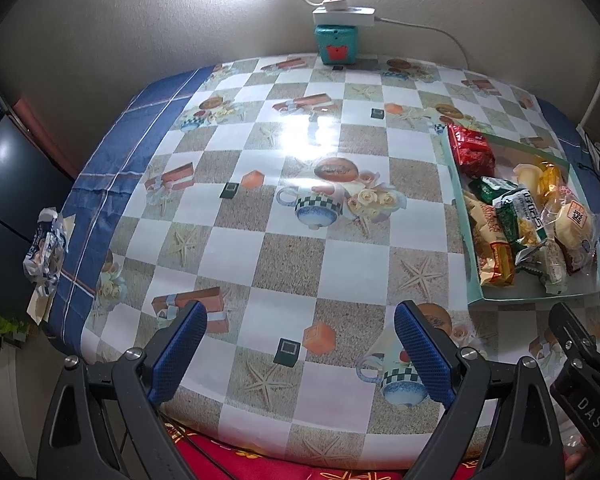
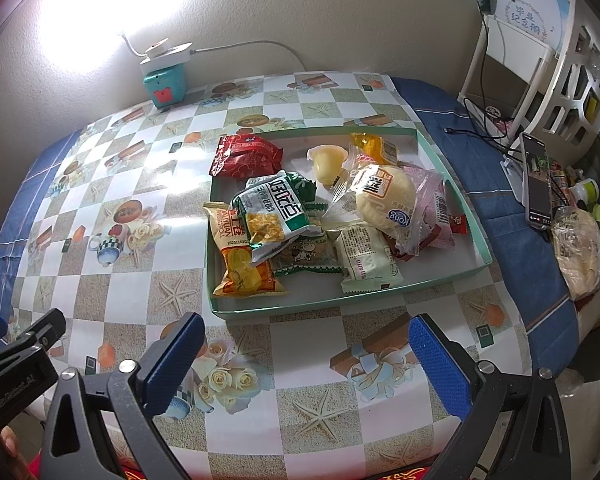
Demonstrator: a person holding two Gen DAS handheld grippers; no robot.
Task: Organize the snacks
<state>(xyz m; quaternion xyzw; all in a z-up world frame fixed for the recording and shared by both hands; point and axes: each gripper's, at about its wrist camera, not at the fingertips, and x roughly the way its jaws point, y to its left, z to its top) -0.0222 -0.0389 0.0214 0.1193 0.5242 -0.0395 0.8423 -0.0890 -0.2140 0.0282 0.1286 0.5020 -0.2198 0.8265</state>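
At twelve o'clock from the right gripper (image 2: 302,354), a shallow green tray (image 2: 452,184) on the counter (image 2: 132,300) holds the snack packets (image 2: 276,216) in a loose heap. Both the right gripper and the left gripper (image 1: 296,346) hover with jaws spread and nothing between them. Gathering looks largely done, though one crumpled wrapper (image 1: 46,250) lies at nine o'clock off the counter's left edge.
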